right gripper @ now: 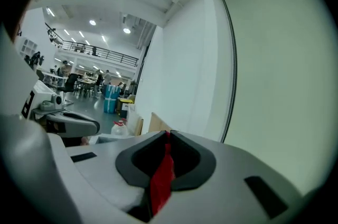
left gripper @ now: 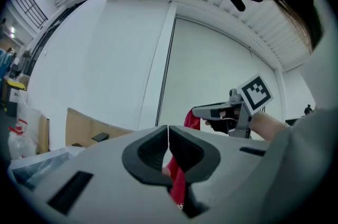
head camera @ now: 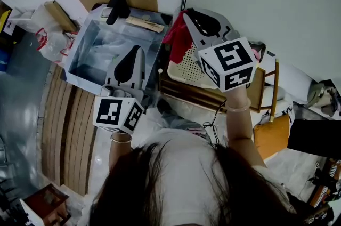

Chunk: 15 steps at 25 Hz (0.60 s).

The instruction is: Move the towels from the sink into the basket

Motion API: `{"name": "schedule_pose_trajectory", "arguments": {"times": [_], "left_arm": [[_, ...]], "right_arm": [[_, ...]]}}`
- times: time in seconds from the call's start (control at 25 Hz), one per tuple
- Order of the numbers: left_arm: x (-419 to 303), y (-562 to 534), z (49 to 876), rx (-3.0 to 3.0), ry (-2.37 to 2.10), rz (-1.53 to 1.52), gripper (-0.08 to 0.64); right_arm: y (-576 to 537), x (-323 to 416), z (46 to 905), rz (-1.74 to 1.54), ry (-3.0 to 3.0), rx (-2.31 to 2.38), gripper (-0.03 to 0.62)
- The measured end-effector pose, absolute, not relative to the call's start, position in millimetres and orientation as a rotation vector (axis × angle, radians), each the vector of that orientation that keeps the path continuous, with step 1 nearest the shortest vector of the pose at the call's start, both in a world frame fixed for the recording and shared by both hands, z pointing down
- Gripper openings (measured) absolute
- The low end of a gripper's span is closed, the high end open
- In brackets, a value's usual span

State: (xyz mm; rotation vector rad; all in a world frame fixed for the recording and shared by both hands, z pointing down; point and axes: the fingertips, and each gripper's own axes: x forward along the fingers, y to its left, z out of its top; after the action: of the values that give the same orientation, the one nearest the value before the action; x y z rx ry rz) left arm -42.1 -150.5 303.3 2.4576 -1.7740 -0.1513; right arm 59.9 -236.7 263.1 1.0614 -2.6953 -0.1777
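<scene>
Right gripper [right gripper: 168, 136] pinched on the red towel [head camera: 178, 38], which hangs at the sink-side edge of the cream perforated basket [head camera: 187, 69]; left gripper [left gripper: 168, 130] pressed together, empty, over the steel sink [head camera: 88, 59].

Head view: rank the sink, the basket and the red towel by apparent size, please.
1. sink, clearly largest.
2. basket, partly hidden behind the right tongs.
3. red towel, bunched in those tongs; it looks close to the basket's visible part, so 2 and 3 are unsure.
</scene>
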Motion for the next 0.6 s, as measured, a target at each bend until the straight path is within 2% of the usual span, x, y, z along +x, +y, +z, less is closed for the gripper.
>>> {"name": "schedule_pose_trajectory", "arguments": {"times": [0.28, 0.6], "left_arm": [[-14.7, -160.5, 309.7, 2.511, -1.675, -0.120, 0.011], [0.1, -165.3, 316.6, 2.532, -1.623, -0.077, 0.011]], "right_arm": [[-252.1, 104.4, 298.0, -0.124, -2.575, 1.158, 0.040], [-275.1, 132.2, 383.4, 0.008, -2.418, 1.146, 0.041]]}}
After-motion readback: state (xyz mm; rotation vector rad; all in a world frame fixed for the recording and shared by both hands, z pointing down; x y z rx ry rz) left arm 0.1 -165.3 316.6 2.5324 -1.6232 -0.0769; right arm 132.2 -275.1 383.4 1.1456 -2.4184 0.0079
